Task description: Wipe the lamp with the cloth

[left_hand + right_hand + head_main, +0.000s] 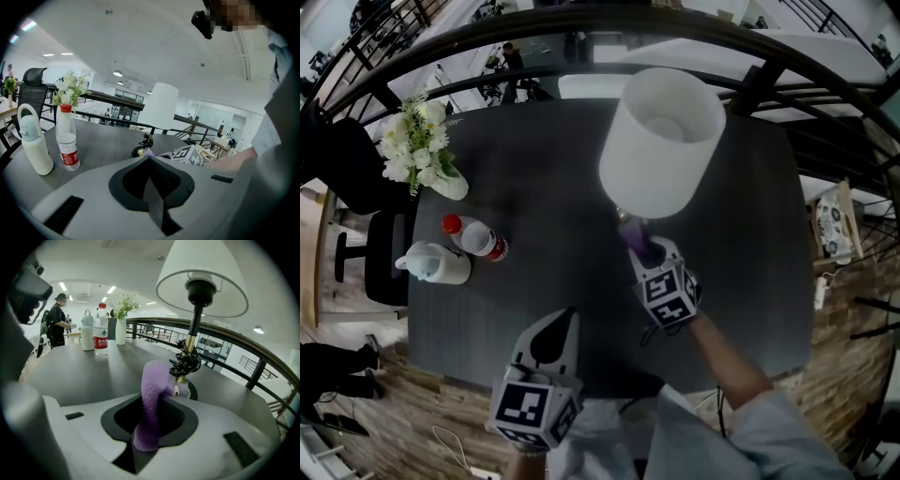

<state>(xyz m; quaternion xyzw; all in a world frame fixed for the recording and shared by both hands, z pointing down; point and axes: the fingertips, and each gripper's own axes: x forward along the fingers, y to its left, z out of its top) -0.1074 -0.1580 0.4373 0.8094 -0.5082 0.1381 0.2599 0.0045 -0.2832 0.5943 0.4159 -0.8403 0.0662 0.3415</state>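
Cloth [151, 397] tight between fingers of right gripper [639, 251] at lamp [661, 141] base; left gripper [149, 159] fingers together, empty.

The dark grey table [544, 169] carries 4 things: a white-shaded lamp [661, 141] toward its right, and along its left edge a flower vase [442, 180], a red-capped water bottle [475, 236] and a white jug [436, 263].

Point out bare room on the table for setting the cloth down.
The widest bare stretch of table lies between the bottle and the lamp. Another runs right of the lamp to the edge. Crowded: the left edge, with flowers, bottle and jug, and the lamp's foot, where the right hand-held gripper holds the cloth.
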